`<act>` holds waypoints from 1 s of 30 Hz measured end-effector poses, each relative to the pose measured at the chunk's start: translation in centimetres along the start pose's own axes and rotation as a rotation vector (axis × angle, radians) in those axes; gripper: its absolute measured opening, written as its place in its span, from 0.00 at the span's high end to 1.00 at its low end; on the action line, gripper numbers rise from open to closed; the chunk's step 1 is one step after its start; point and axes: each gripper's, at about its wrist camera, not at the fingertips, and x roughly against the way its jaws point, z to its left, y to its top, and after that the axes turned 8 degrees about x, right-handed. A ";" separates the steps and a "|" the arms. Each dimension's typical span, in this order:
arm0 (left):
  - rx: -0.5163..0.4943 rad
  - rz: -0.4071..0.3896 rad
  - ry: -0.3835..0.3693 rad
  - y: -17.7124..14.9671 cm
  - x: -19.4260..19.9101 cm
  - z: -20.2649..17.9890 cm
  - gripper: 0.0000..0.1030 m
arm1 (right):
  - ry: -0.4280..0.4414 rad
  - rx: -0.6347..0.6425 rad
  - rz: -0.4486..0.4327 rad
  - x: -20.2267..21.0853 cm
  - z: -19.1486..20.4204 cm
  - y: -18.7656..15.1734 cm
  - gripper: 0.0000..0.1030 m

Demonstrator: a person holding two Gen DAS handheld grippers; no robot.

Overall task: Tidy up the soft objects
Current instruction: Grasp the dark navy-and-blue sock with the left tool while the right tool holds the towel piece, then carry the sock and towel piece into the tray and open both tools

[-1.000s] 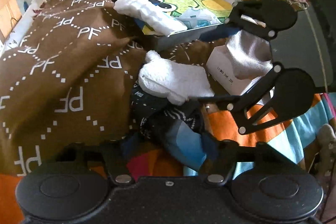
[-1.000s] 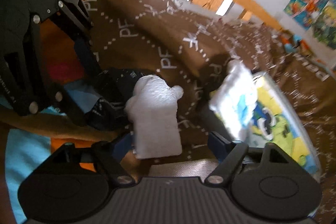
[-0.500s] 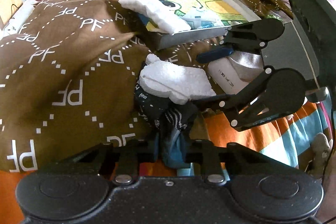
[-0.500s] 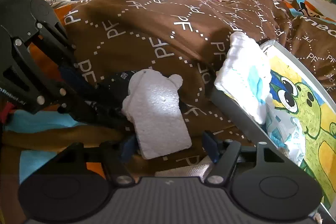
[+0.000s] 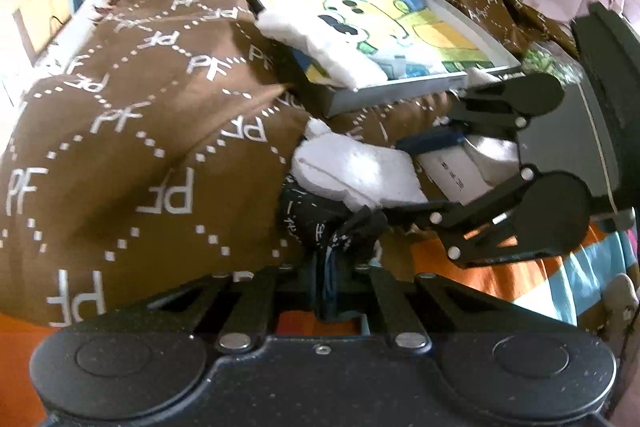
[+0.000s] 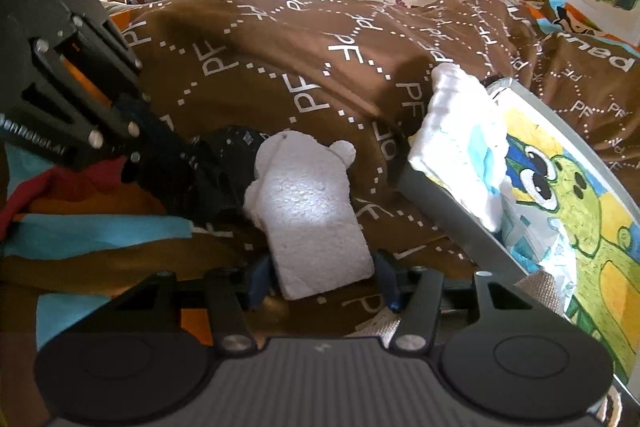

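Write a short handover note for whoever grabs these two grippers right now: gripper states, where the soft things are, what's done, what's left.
Left gripper: shut on the dark sock lying on the bed.
Right gripper: jaws have just been closing around the near end of the white foam piece; whether the pads press yet is unclear.
Tray: rests on the brown blanket; a second white foam piece lies over its near corner.
Done: one foam piece at the tray.
Left: move the sock and the first foam piece.

Both tools are matte black: left tool (image 5: 334, 291) with silver rivets and round housings, right tool (image 6: 320, 279) with blue pads (image 6: 258, 277) and a ribbed grey body.
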 end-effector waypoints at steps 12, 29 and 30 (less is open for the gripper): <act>0.011 -0.211 0.051 0.4 3.6 -0.3 0.96 | -0.136 0.012 -0.052 3.2 1.3 0.4 0.44; 0.007 -0.588 0.032 2.4 5.0 -1.9 0.96 | -0.355 -0.208 -0.184 6.4 -4.2 0.1 0.44; 0.008 -0.611 0.022 3.0 4.7 -2.2 0.96 | -0.368 -0.235 -0.189 6.5 -4.7 0.0 0.44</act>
